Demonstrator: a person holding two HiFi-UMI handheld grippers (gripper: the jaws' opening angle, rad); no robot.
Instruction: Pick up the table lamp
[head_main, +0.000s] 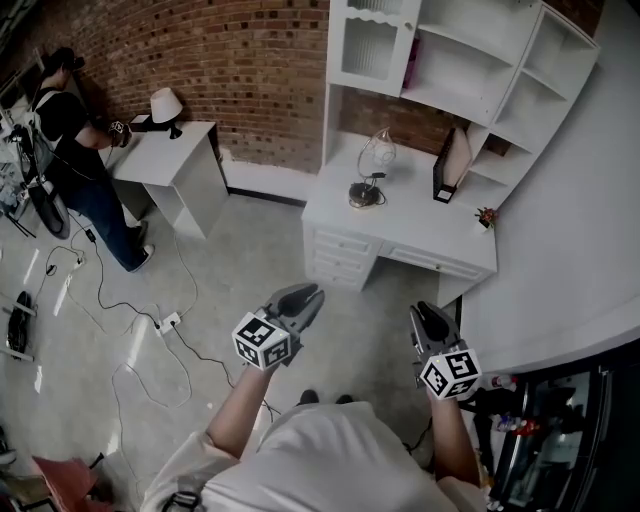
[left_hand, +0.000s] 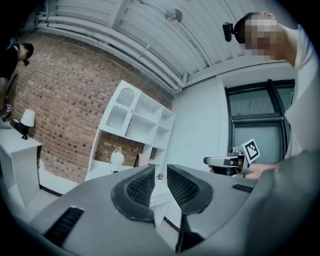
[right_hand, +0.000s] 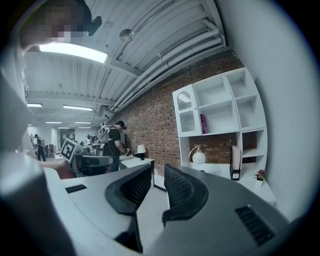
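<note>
The table lamp (head_main: 372, 170), a pale globe in a wire loop on a round base, stands on the white desk (head_main: 410, 230) ahead of me, well out of reach. It also appears small in the left gripper view (left_hand: 117, 157) and the right gripper view (right_hand: 198, 157). My left gripper (head_main: 305, 297) (left_hand: 160, 172) is held level over the floor with its jaws slightly apart and nothing between them. My right gripper (head_main: 428, 318) (right_hand: 158, 172) is beside it, also narrowly open and empty.
The desk carries a white shelf hutch (head_main: 470, 60), a black file holder (head_main: 448, 165) and a small flower pot (head_main: 486, 216). A person (head_main: 70, 130) stands at a second white table (head_main: 175, 160) bearing a small shaded lamp (head_main: 166, 105). Cables (head_main: 150, 330) cross the floor at left.
</note>
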